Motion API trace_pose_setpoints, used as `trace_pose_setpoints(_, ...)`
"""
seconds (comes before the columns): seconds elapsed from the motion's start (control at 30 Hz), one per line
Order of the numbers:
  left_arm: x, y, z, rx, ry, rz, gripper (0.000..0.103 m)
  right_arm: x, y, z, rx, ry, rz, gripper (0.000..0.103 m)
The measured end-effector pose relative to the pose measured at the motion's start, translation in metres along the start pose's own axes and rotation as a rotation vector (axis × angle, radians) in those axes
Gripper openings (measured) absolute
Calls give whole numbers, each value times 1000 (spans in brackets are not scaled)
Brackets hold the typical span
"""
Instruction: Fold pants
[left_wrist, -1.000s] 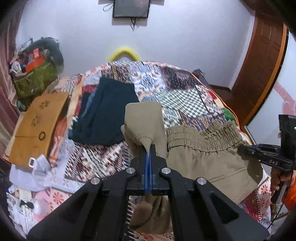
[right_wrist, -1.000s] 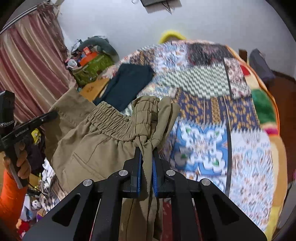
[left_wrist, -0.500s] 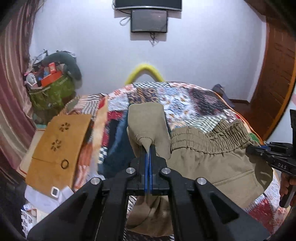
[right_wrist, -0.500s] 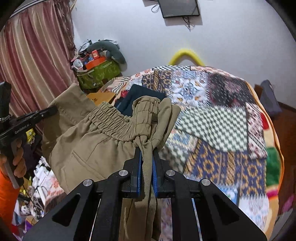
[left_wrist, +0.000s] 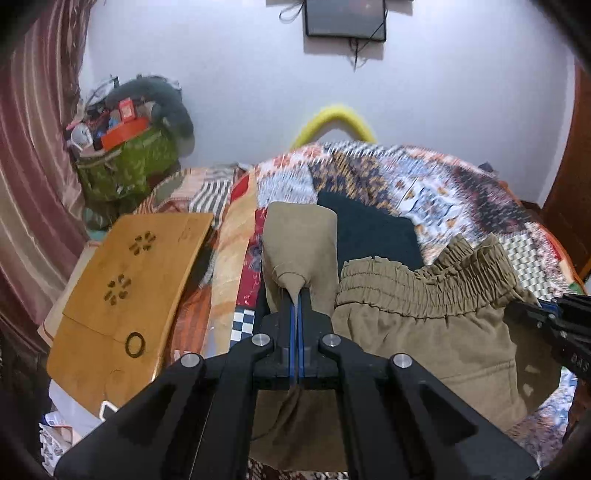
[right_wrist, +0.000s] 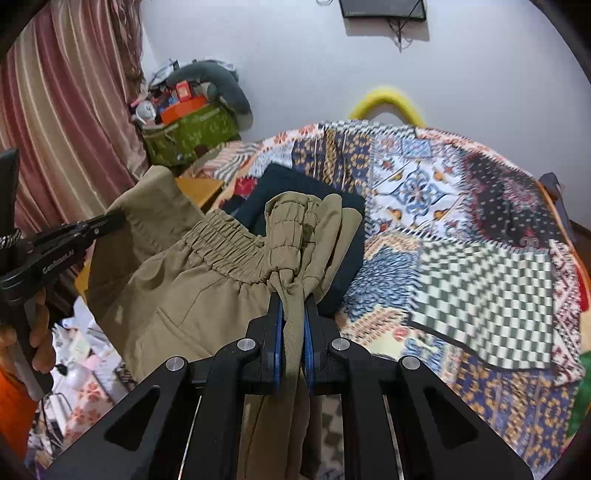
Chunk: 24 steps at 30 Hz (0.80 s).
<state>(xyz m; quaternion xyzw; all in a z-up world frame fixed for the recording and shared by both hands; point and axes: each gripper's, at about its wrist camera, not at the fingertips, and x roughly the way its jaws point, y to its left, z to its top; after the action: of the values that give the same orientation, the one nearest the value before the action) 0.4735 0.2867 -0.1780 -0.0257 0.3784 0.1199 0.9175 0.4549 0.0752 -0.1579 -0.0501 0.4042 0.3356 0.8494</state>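
Khaki pants with an elastic waistband hang in the air between my two grippers, above the patchwork bed. My left gripper is shut on a khaki fold at the left end of the pants. My right gripper is shut on the bunched waistband of the pants. The right gripper shows at the right edge of the left wrist view. The left gripper shows at the left of the right wrist view, pinching the cloth. The lower part of the pants hangs below, hidden behind the gripper bodies.
A patchwork quilt covers the bed. A folded dark garment lies on it behind the pants. A wooden lap table sits left of the bed. A green bag with clutter stands by the curtain.
Both grippers have lifted and tilted up with the pants held; more wall and less bed show now. The grip on the cloth is unchanged.
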Motion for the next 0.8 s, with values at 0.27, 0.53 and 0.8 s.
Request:
trace_pose_setpoints(0.27,77,24,-28,-45,146,21,1,43,-15,-25,17,90,-41,12)
trace_pose_setpoints(0.53,48,23,-42,-24,154,-20,21,17,-3,-29,-19,92,-80,23)
trace_pose_setpoints(0.8,-72,14,-39,-21,29,-104,24,-99,26,-21,-30,-104,-24,24)
